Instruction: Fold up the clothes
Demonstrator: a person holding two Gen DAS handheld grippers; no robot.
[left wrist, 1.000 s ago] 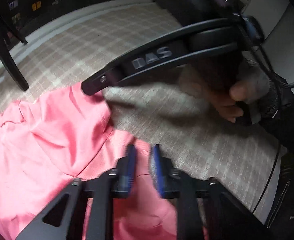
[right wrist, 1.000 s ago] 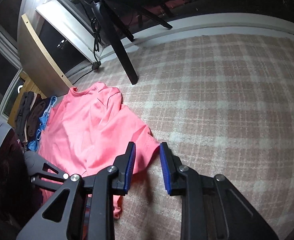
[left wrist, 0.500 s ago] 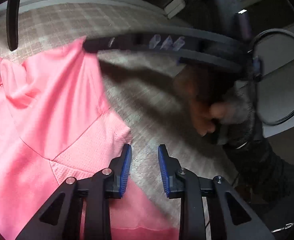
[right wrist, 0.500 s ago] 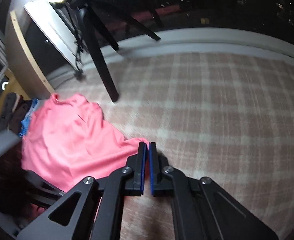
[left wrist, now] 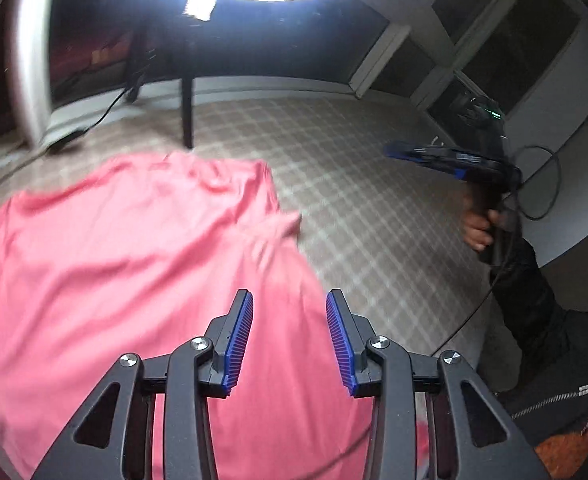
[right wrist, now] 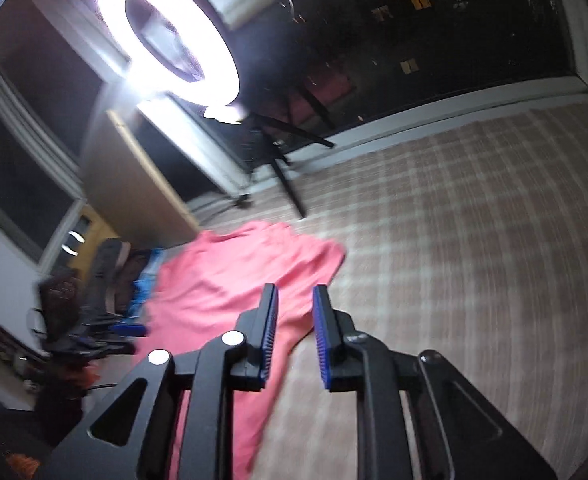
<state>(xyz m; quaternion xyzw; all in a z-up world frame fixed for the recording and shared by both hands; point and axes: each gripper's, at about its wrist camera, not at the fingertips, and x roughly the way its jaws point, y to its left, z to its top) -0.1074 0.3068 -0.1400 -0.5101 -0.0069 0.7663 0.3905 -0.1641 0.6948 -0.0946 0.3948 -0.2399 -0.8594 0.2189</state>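
Both lifted off pink shirt [left wrist: 125, 264]; left gripper [left wrist: 289, 320], right gripper [right wrist: 294, 316] opening, empty.

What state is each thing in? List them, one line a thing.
pink shirt: spread on the plaid cover, creased, one side folded over, not held.
left gripper: above the shirt, jaws opening, nothing between the pads.
right gripper: jaws opening, nothing gripped.
ring light: switched on.
pile of dark clothes: heaped beside the shirt, unfolded.
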